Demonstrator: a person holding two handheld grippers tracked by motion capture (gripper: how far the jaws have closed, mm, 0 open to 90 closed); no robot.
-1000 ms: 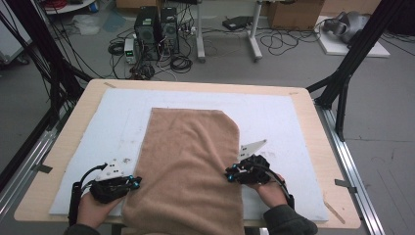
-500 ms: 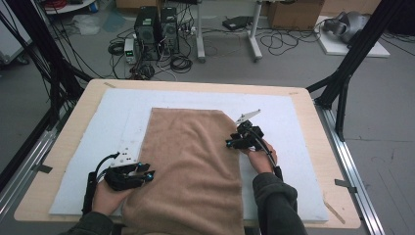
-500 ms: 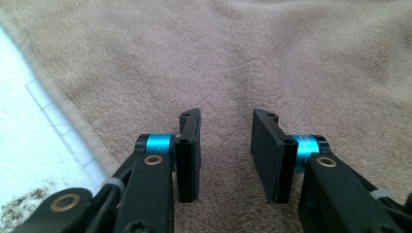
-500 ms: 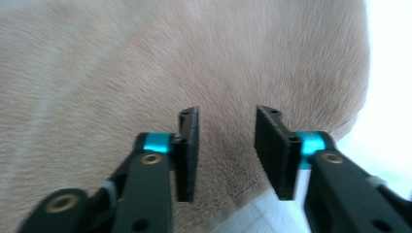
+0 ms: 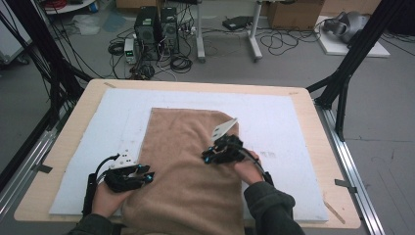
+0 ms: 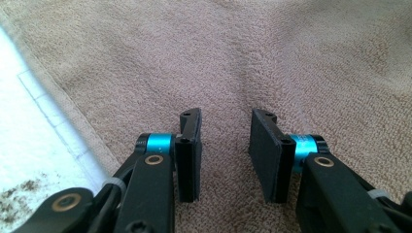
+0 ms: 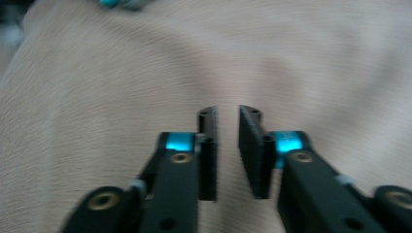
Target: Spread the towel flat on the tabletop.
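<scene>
The brown towel (image 5: 188, 166) lies mid-worktop, overhanging the near edge. Both tongs, left (image 6: 224, 145) and right (image 7: 227, 148), hover narrowly parted and empty above it; closing now could pinch a mid-cloth wrinkle, bunching the towel.

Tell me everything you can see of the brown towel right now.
The brown towel is tan looped terry with a hemmed edge, lying flat on the white mat. Its far right corner is folded or missing, giving a slanted edge, and its near end reaches the table's front edge. The left tool sits over its left edge with jaws apart, nothing between them. The right tool is over its right part, jaws slightly apart; contact is unclear.
</scene>
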